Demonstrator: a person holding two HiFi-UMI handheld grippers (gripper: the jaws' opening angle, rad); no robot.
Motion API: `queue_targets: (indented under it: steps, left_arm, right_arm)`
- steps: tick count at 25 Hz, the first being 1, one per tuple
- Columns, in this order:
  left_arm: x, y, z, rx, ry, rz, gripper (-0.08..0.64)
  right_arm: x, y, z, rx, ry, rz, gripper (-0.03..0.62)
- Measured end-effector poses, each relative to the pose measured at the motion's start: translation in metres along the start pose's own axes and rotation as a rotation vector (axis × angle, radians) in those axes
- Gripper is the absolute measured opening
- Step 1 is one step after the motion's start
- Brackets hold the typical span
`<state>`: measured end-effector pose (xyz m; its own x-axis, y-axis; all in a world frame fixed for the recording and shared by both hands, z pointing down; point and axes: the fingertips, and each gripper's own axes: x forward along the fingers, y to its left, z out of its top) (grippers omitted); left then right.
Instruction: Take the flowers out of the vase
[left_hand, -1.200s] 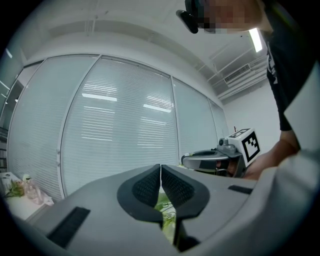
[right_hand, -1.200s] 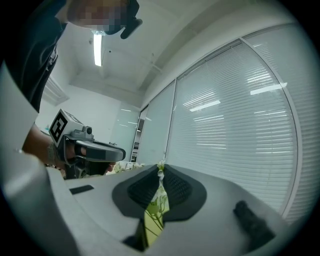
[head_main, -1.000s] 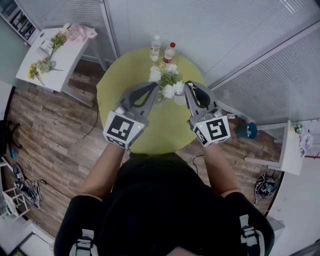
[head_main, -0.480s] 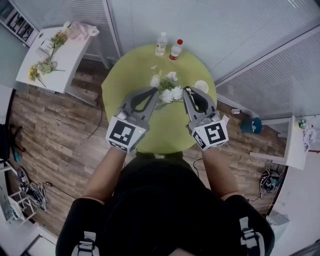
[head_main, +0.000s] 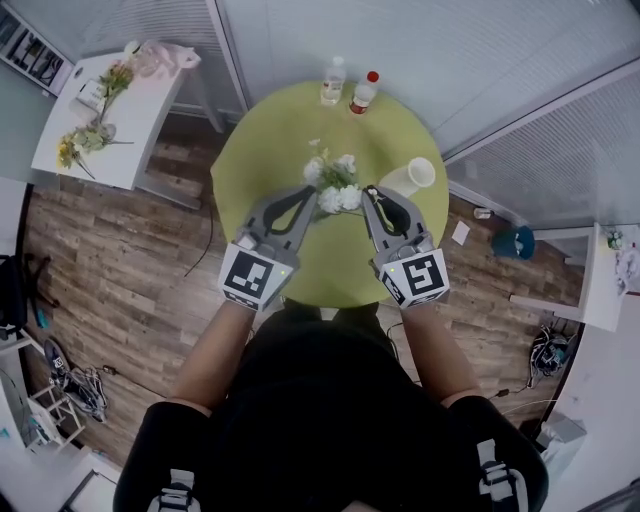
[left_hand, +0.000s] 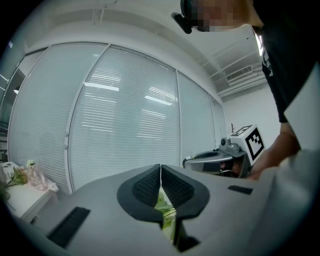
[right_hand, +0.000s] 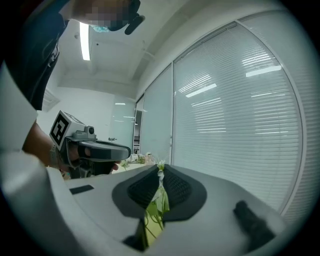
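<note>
A bunch of white flowers (head_main: 335, 182) with green leaves hangs low over the round green table (head_main: 265, 150), between my two grippers. My left gripper (head_main: 312, 192) is shut at the bunch's left side, and green leaves (left_hand: 163, 207) show in the wedge between its pads (left_hand: 149, 184). On the right side, my right gripper (head_main: 368, 190) is shut on a thin stem (right_hand: 160, 176) that pokes up between its pads. The white vase (head_main: 412, 177) lies on its side on the table to the right, apart from the flowers.
Two small bottles (head_main: 333, 80) (head_main: 365, 92) stand at the table's far edge. A white side table (head_main: 120, 115) with more flowers is at the far left. Wood floor surrounds the table, and blinds close the back wall.
Both grippers have come down toward the tabletop with the flowers between them. The vase, first under the bunch, now lies off to the right of it.
</note>
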<state>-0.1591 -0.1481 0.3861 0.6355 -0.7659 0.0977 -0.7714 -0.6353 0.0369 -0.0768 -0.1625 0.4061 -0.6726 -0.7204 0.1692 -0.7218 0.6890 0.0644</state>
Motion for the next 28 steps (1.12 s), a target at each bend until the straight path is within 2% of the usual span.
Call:
queue_targets:
  steps: [12, 19, 28]
  left_arm:
    - [0.009, 0.02, -0.064, -0.034, 0.007, -0.045, 0.015]
    - [0.02, 0.037, -0.113, -0.058, 0.011, -0.034, 0.015]
    - [0.029, 0.056, -0.177, -0.103, 0.084, -0.02, 0.015]
  right_arm:
    - [0.037, 0.013, -0.063, 0.077, 0.063, -0.018, 0.035]
    - [0.061, 0.015, -0.106, 0.096, 0.085, -0.018, 0.035]
    - [0.095, 0.024, -0.164, 0.115, 0.13, 0.007, 0.035]
